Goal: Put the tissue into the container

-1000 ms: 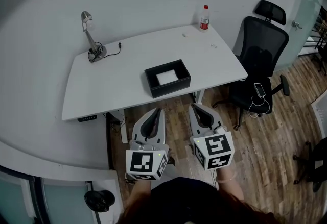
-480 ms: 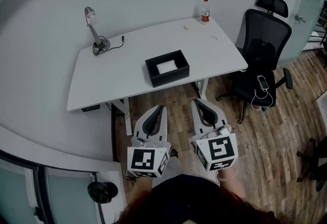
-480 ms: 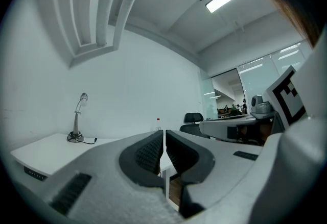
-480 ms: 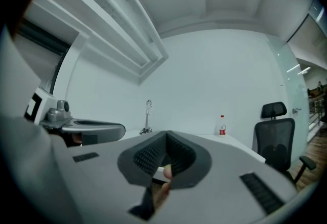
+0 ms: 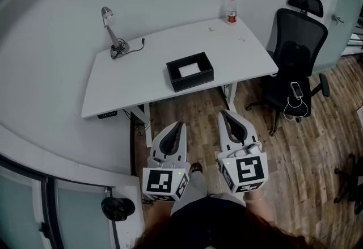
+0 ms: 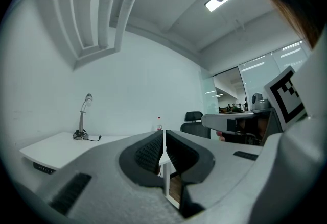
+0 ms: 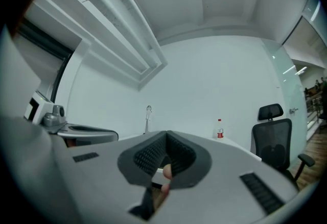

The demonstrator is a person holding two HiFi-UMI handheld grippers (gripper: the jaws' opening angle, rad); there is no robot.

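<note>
A black open container (image 5: 190,72) stands on the white table (image 5: 130,86) near its front edge, with a white tissue (image 5: 189,70) lying flat inside it. Both grippers hang over the wooden floor, well short of the table and pointing level toward it. My left gripper (image 5: 180,124) is shut with nothing between its jaws, and in the left gripper view (image 6: 163,139) the pads meet. Beside it, my right gripper (image 5: 225,112) is shut and empty too; its ribbed pads touch in the right gripper view (image 7: 164,141).
A desk lamp (image 5: 113,32) with its cable stands at the table's back left. A red-capped bottle (image 5: 231,11) stands at the back right corner. A black office chair (image 5: 298,55) with a phone (image 5: 296,90) on its seat sits right of the table.
Both grippers have drawn back from the table, side by side, and sit lower in the head view. The table and container now lie farther off. Both jaws stayed shut.
</note>
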